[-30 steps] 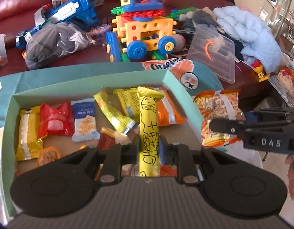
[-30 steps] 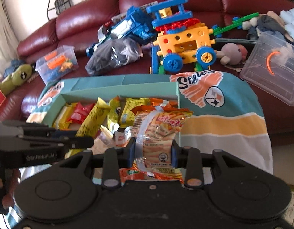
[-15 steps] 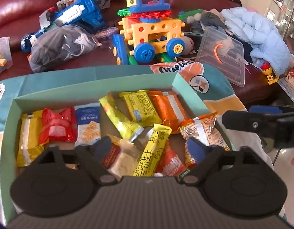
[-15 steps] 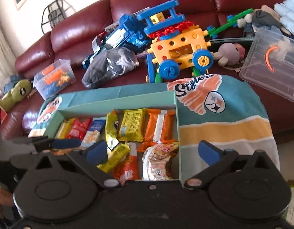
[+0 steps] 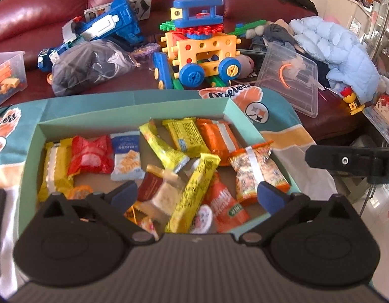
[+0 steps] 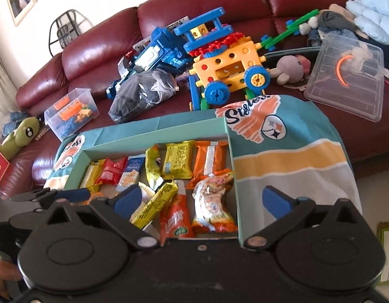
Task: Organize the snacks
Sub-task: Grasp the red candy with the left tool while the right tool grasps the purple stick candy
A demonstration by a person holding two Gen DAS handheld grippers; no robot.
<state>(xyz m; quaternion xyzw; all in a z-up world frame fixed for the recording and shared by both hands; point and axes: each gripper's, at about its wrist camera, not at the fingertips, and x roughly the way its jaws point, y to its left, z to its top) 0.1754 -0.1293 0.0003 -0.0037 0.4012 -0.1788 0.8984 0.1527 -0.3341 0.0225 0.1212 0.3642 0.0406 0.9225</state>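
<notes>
A teal cardboard box (image 5: 133,118) lies on a striped blanket and holds several wrapped snacks. In the left wrist view my left gripper (image 5: 197,193) hovers over the box's near side. Its jaws are opening, and below the gap a yellow cheese stick (image 5: 194,192) lies loose on other packs. My right gripper (image 6: 200,197) stands open over the box (image 6: 154,139) at its near right corner. An orange and white cracker pack (image 6: 214,202) rests inside beneath it, untouched. The same pack (image 5: 257,171) lies against the right wall in the left view.
Behind the box on the dark red sofa (image 6: 93,50) sit a yellow and blue toy car (image 5: 204,50), a blue toy (image 5: 106,27), a bagged dark garment (image 5: 88,68) and a clear plastic lid (image 5: 290,75). A clear bin of bricks (image 6: 70,111) stands at the left.
Both grippers have let go: the left dropped the yellow cheese stick and the right the cracker pack into the box. Both now stand wide and have drawn back slightly.
</notes>
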